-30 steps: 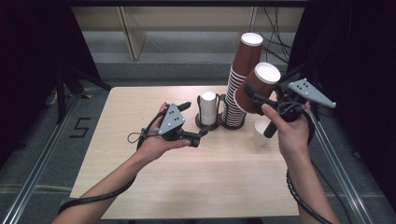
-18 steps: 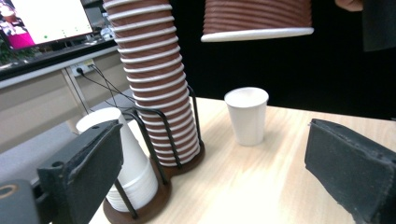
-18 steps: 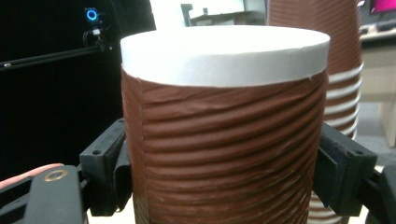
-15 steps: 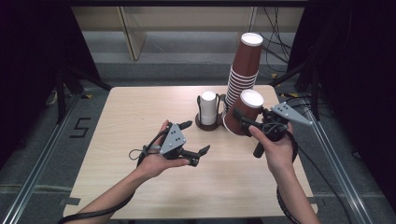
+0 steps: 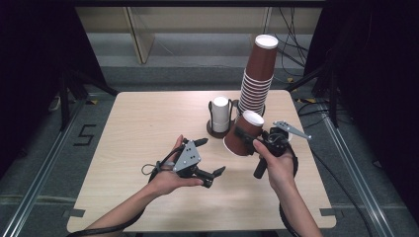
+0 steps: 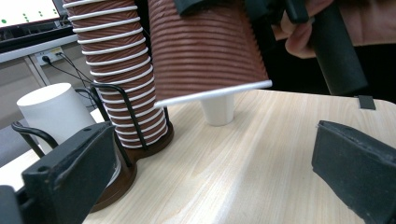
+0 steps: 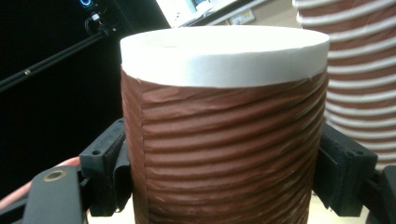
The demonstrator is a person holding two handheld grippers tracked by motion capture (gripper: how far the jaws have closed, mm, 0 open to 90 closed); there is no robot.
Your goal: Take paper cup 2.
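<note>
**Brown ribbed cup, upside down, tilted above the table**

One brown paper cup (image 5: 243, 133), ribbed wall, white base uppermost, white-rimmed mouth facing down. It sits clamped between the pads of the right gripper (image 5: 245, 134), tilted, its lower rim just above the wooden tabletop (image 5: 148, 118). It lies just in front of the tall stack of matching brown cups (image 5: 257, 79), beside the holder's white cups (image 5: 221, 112).

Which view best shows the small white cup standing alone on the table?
The left gripper view: the small white cup stands upside down beyond the held brown cup. In the high view the right gripper mostly hides it.
</note>
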